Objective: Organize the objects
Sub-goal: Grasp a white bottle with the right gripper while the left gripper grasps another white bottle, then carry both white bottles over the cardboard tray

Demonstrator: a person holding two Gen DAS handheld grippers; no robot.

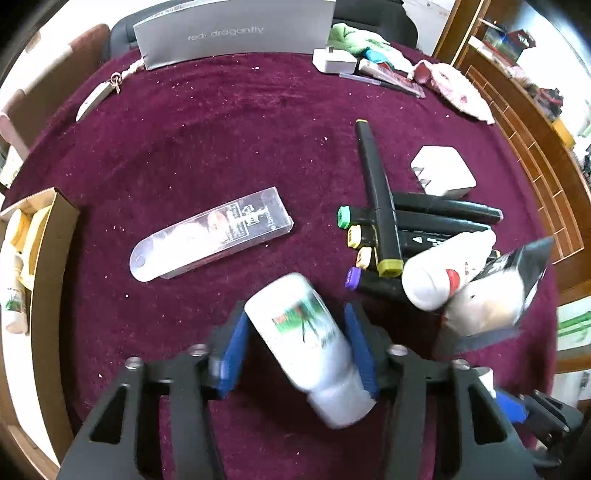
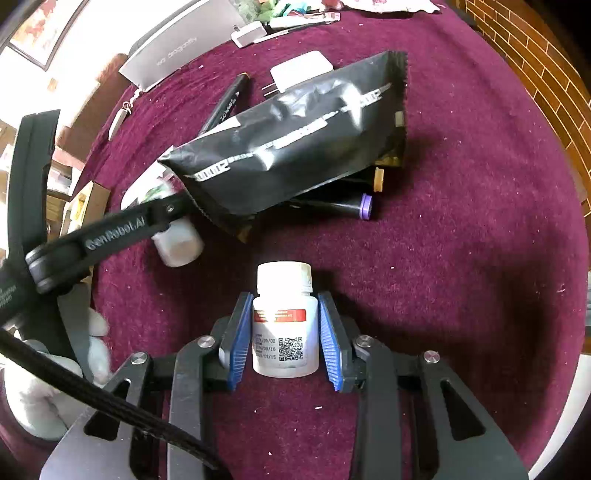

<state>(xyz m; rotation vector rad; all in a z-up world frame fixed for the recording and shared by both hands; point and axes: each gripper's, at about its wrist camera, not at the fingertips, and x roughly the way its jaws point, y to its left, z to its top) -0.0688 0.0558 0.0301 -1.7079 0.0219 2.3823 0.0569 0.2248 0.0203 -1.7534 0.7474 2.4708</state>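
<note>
My left gripper (image 1: pixel 295 325) is shut on a white bottle with a green label (image 1: pixel 306 339), held tilted above the maroon table (image 1: pixel 184 147). My right gripper (image 2: pixel 282 321) is shut on a white pill bottle with a red label and QR code (image 2: pixel 284 328), cap pointing away. That bottle (image 1: pixel 443 273) also shows in the left wrist view, over a pile of black markers (image 1: pixel 406 229). A black foil pouch (image 2: pixel 295 140) lies on the markers (image 2: pixel 354 203). The left gripper's arm (image 2: pixel 110 232) and its bottle (image 2: pixel 177 240) show at left in the right wrist view.
A clear plastic package (image 1: pixel 210 236) lies mid-table. A white plug adapter (image 1: pixel 443 173) sits beyond the markers. A cardboard box (image 1: pixel 44 258) holding bottles stands at the left edge. A grey box (image 1: pixel 236 33), a white charger (image 1: pixel 332 61) and cloths (image 1: pixel 454 85) line the far edge.
</note>
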